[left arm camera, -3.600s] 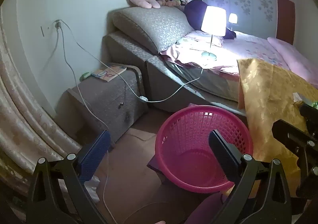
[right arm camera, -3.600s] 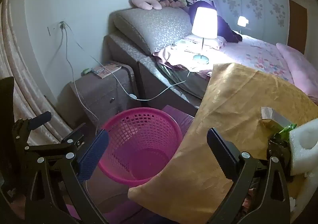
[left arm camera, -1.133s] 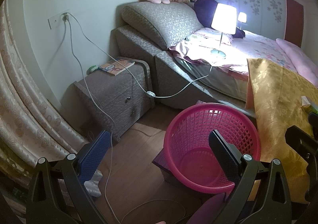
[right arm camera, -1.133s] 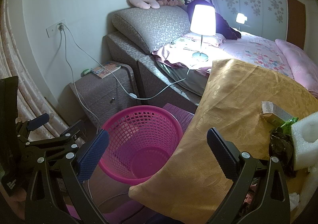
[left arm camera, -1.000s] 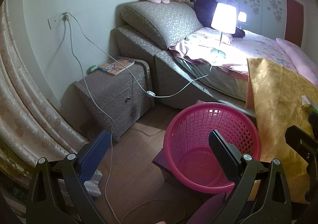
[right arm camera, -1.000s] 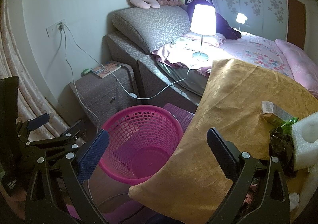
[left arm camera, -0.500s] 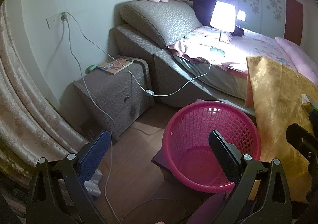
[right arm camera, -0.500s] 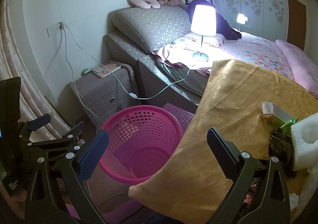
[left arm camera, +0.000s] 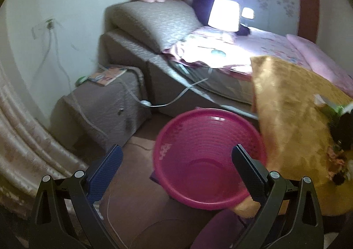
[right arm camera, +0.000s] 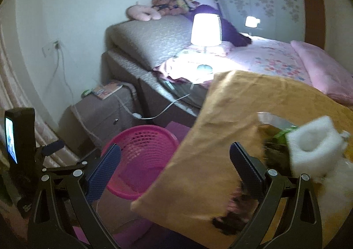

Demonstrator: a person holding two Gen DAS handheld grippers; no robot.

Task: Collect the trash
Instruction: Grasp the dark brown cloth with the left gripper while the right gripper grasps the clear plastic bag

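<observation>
Both claws, left [left arm camera: 176, 166] and right [right arm camera: 175, 164], are gaping wide, holding nothing. The pink laundry basket [left arm camera: 209, 156] is sitting on the floor beside the gold-clothed table [right arm camera: 231, 138], where white foam trash [right arm camera: 311, 147] is lying; the lit lamp [right arm camera: 206, 30] is glowing beyond.

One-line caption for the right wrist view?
Open right gripper nears white foam on gold cloth, pink basket below.

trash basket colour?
Bright pink, with a perforated mesh wall; the basket shows it best in the right wrist view.
</observation>
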